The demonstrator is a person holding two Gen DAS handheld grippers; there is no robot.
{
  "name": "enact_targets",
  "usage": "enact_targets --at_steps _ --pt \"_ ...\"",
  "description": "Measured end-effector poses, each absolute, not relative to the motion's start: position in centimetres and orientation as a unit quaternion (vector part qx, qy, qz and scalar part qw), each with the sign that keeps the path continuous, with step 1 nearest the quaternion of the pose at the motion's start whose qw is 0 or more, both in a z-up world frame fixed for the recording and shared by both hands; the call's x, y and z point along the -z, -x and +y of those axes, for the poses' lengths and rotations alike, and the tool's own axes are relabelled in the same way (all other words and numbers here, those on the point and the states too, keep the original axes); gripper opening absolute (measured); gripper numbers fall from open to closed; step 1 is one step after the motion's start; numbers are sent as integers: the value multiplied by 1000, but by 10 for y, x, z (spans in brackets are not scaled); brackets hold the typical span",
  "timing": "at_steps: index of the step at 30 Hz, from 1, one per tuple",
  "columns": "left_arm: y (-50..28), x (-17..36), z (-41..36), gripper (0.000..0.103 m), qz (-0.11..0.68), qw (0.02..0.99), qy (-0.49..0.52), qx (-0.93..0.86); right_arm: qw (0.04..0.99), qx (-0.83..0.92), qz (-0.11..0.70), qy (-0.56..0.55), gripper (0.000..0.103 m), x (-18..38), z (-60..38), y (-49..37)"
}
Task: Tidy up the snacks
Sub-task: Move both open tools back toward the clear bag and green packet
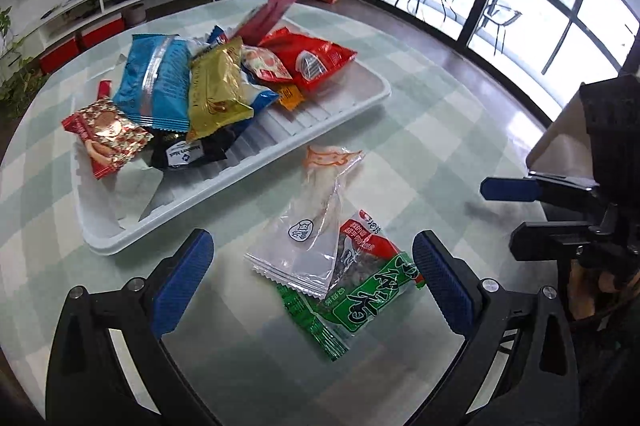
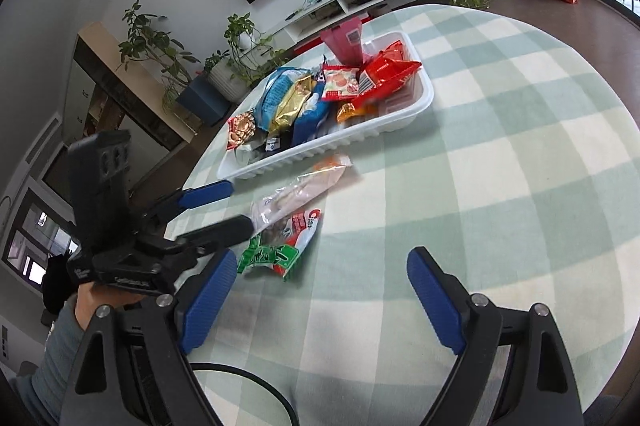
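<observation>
From the left wrist view, the left gripper [image 1: 312, 282] is seen with its 2 blue pads [image 1: 182, 282] spread wide apart, nothing clamped between them. Between the pads, on the checked tablecloth [image 1: 420, 130], 2 loose packets are found: 1 clear packet [image 1: 312, 226] lying partly over 1 green packet [image 1: 360, 294]. Just beyond them, 1 white tray [image 1: 320, 134] is placed, its near long edge close to the clear packet's far end. The tray's left half is piled with snacks; among those that can be counted are 1 blue bag [image 1: 156, 78], 1 gold bag [image 1: 216, 86], 1 red bag [image 1: 312, 58], 1 red patterned packet [image 1: 108, 134] and 1 black packet [image 1: 188, 150]. The right gripper [image 1: 516, 218] is seen at the right edge, its fingers parted and empty.

From the right wrist view, the right gripper [image 2: 320, 302] is shown with its 2 pads apart over bare cloth, gripping nothing. The left gripper [image 2: 224, 210] is seen at the left, held in a hand [image 2: 100, 302], its fingers spread beside the 2 loose packets, which lie near the tray's near long edge. Further snacks are hidden in the pile, so no total can be given.
</observation>
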State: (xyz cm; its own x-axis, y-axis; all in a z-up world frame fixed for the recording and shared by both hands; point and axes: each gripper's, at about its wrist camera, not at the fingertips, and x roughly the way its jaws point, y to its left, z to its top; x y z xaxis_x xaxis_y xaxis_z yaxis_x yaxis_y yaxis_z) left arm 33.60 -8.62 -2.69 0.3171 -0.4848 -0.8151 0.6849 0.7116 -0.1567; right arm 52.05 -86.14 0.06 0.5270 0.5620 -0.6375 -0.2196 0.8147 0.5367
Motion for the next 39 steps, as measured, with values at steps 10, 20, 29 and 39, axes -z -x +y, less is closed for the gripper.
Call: enact_targets --at_steps 10,20,29,39 --pt "-369 37 -119 90 495 772 -147 371 844 -223 450 -189 86 8 -861 -521" --pt "-371 48 -144 72 511 745 -181 388 831 -225 476 -179 84 17 -859 -521" --pt "-346 45 -144 72 503 732 -165 428 837 -197 477 -182 84 11 -871 -519" --pt "-314 50 -114 72 493 751 -160 409 830 -216 495 -136 84 -8 -842 -564"
